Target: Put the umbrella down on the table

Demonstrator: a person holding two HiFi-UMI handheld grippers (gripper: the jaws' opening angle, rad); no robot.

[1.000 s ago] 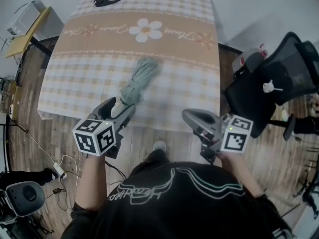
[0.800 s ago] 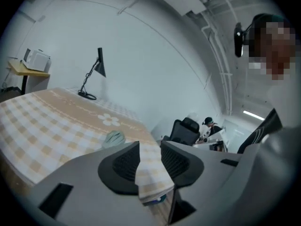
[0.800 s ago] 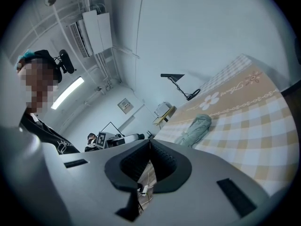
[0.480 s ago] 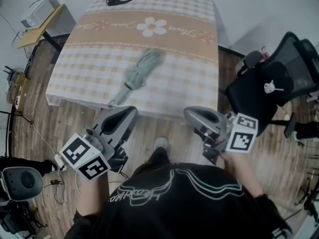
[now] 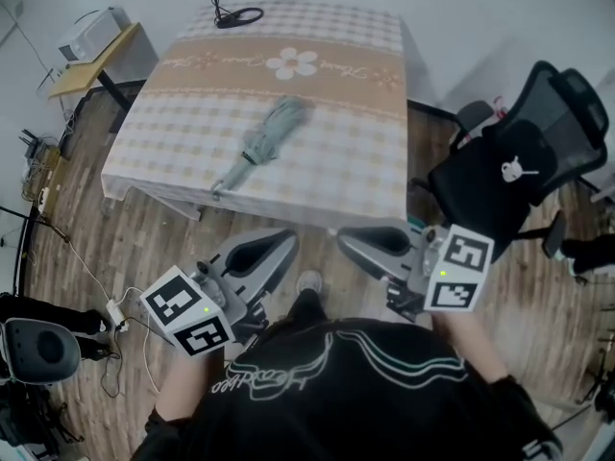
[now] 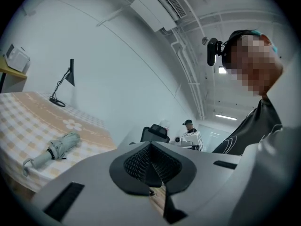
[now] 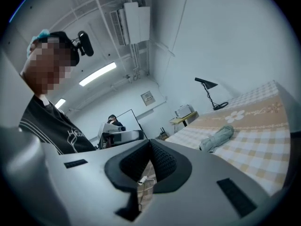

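Umbrella (image 5: 265, 140): folded, lying flat on the table (image 5: 336, 166), tip toward 1 o'clock, strap end toward 7 o'clock near the front edge.

Left gripper (image 5: 279, 246): jaws have just closed, pads pressed together, nothing between them.

Right gripper (image 5: 354, 241): pads also pressed together, empty.

Both grippers hang off the table at 6 o'clock, close to the person's body and well apart from the umbrella.

Judgement: the put-down looks done and the release is over. The next move calls for little more than keeping both grippers clear of the umbrella.
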